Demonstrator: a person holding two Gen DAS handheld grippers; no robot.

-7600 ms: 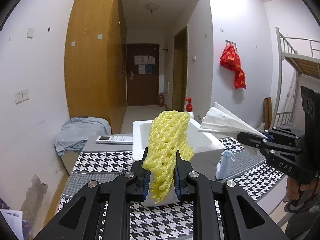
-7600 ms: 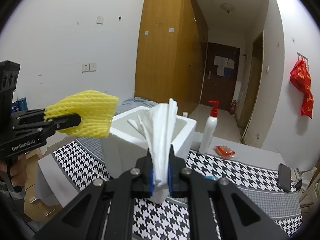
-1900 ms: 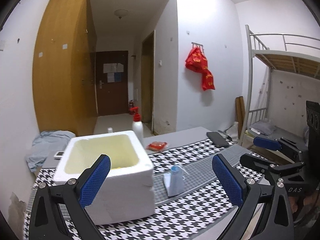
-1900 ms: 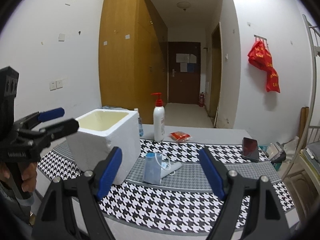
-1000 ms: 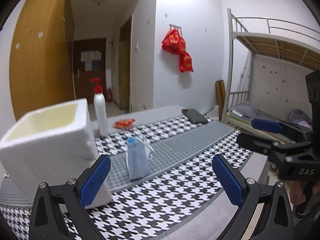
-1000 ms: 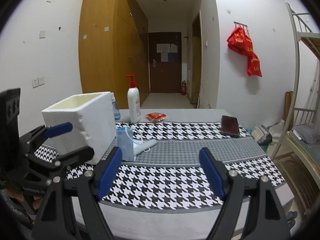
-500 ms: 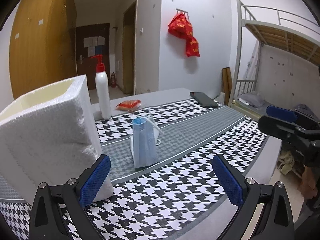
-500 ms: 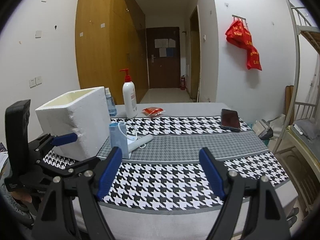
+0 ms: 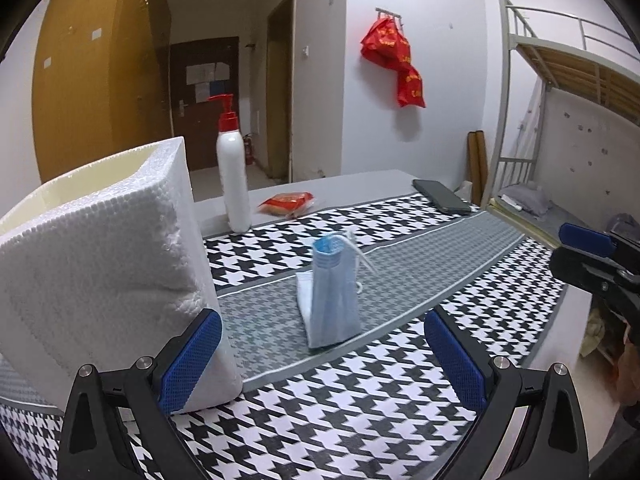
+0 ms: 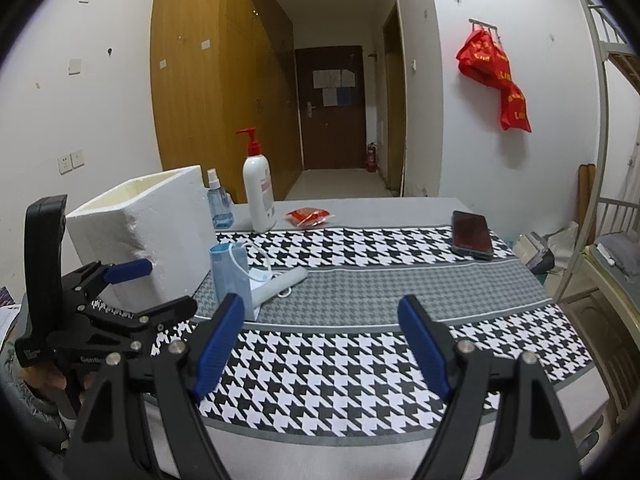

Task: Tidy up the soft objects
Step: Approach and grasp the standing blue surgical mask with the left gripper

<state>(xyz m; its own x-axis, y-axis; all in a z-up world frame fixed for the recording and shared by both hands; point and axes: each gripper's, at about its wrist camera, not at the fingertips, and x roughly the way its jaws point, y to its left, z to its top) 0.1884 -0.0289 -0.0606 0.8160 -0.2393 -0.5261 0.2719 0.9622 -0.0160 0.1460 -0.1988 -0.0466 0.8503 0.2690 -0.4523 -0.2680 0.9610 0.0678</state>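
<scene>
A folded light-blue face mask [image 9: 334,292] stands on the grey band of the houndstooth cloth, its white ear loop hanging to the right. My left gripper [image 9: 322,360] is open just in front of it, nothing between the blue pads. The white foam box [image 9: 100,248] sits close to its left finger. In the right wrist view the mask [image 10: 234,276] is left of centre beside the foam box [image 10: 152,232], and my left gripper [image 10: 160,286] reaches in from the left. My right gripper [image 10: 322,344] is open and empty over the table's near edge. It also shows as the right gripper [image 9: 572,250] at the frame's right side.
A white pump bottle [image 10: 259,196], a small spray bottle [image 10: 219,204] and a red packet [image 10: 308,216] stand behind the box. A pale roll [image 10: 280,282] lies by the mask. A dark phone [image 10: 472,234] rests at the far right. A bunk bed frame [image 9: 560,92] stands beyond the table's right edge.
The yellow foam net and white tissue held at first are gone from both grippers, which now stand open. Over the last second both sank toward the table, the left closing in on the mask.
</scene>
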